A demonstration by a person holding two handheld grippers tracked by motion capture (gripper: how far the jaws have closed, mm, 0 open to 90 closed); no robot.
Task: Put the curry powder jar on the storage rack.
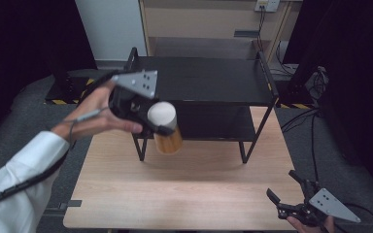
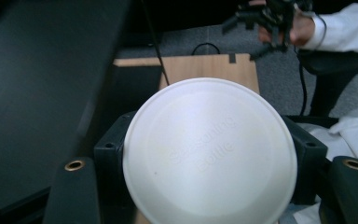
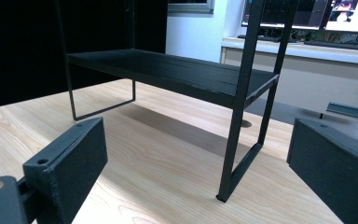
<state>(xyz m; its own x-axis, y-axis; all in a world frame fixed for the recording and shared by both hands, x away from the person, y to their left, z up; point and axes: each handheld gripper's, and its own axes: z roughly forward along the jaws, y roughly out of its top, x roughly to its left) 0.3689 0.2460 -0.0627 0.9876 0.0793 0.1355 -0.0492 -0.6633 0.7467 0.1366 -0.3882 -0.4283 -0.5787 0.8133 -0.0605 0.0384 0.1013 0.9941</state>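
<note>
My left gripper is shut on a bottle with a round white lid and an amber body, held in the air in front of the black shelf rack's left front leg. In the left gripper view the white lid faces the camera, embossed "Seasoning Bottle", with a black jaw on either side. My right gripper stands open with nothing in it, low over the table's near right corner. In the right gripper view its two black pads are wide apart, facing the rack.
The two-tier black rack stands on the far half of the light wooden table. Its thin legs rise close ahead of the right gripper. Grey floor and cables surround the table, and a cabinet stands behind.
</note>
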